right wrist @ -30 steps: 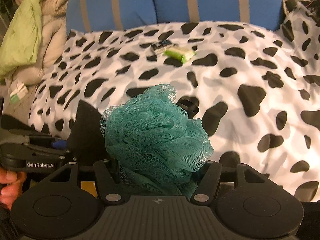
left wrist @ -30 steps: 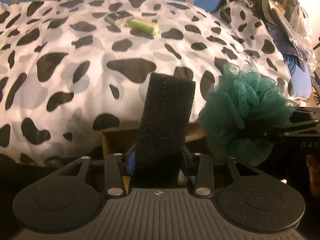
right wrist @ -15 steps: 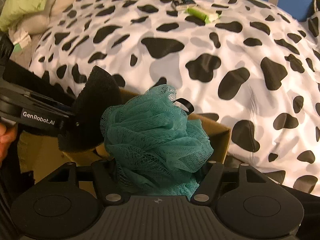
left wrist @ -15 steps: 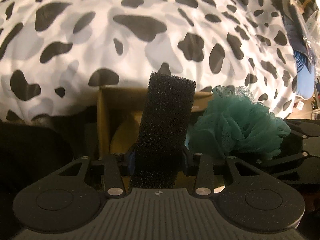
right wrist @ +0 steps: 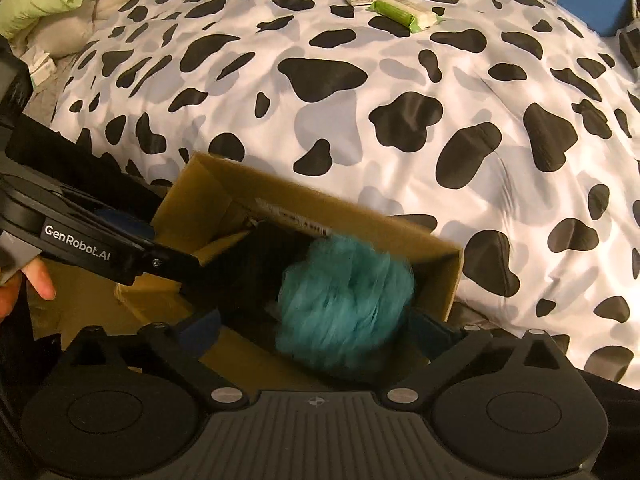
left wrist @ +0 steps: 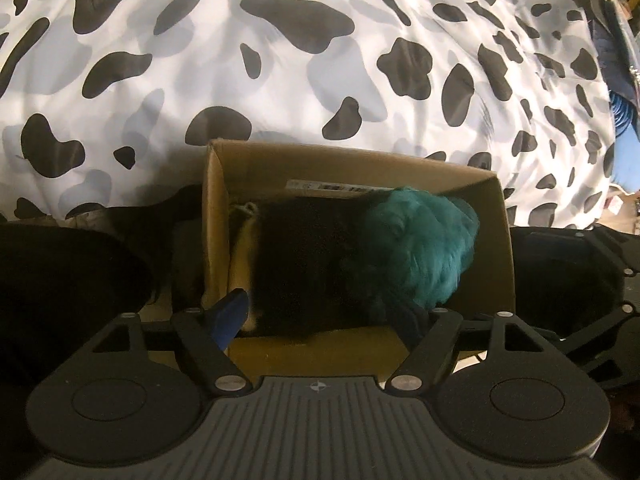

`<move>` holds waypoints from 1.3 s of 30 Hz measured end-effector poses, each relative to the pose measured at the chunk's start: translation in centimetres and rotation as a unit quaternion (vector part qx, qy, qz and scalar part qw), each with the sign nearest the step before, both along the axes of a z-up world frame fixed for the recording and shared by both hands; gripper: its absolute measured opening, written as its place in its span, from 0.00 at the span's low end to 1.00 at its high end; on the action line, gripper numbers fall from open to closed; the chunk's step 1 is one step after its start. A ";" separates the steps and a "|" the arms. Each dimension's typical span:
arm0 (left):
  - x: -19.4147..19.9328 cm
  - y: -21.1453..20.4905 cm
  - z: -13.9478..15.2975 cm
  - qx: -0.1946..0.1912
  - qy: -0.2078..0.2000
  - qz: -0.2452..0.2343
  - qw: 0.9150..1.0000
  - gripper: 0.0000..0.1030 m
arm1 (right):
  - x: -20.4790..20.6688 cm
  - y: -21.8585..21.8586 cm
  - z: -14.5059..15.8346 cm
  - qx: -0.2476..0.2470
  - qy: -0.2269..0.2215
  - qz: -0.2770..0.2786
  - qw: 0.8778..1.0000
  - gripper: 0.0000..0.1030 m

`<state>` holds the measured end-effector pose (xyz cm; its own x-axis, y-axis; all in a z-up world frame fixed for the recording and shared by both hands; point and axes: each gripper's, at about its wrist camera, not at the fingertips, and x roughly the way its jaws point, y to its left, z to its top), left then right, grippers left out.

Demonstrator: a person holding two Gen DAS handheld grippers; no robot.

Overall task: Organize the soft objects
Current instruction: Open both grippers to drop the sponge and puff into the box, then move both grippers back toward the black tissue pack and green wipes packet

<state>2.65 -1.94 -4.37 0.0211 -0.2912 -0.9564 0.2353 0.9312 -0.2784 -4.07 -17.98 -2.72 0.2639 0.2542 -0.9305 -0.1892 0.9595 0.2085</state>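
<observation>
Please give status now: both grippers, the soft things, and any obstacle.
Left gripper open, right gripper open. Loofah and black sponge blurred inside the box. Nothing blocking.

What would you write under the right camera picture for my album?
A teal bath pouf and a black sponge drop into a cardboard box beside a cow-print blanket.

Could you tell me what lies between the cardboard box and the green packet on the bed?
Only bare cow-print bedspread between the cardboard box and green packet, in the right wrist view.
</observation>
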 end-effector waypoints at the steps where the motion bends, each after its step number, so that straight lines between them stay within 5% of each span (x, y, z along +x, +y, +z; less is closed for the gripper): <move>1: 0.0 0.0 0.0 0.001 0.001 -0.001 1.000 0.73 | 0.0 0.1 0.0 -0.002 0.000 0.000 1.000 1.00; 39: 0.1 -0.2 0.0 0.016 -0.007 -0.004 1.000 0.73 | 0.3 0.0 -0.9 -0.051 0.019 -0.016 0.998 1.00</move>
<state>2.76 -2.14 -4.36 0.0322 -0.2615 -0.9647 0.2474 0.9372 -0.2458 -3.76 -17.96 -3.63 0.2349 0.1494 -0.9605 -0.1521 0.9816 0.1155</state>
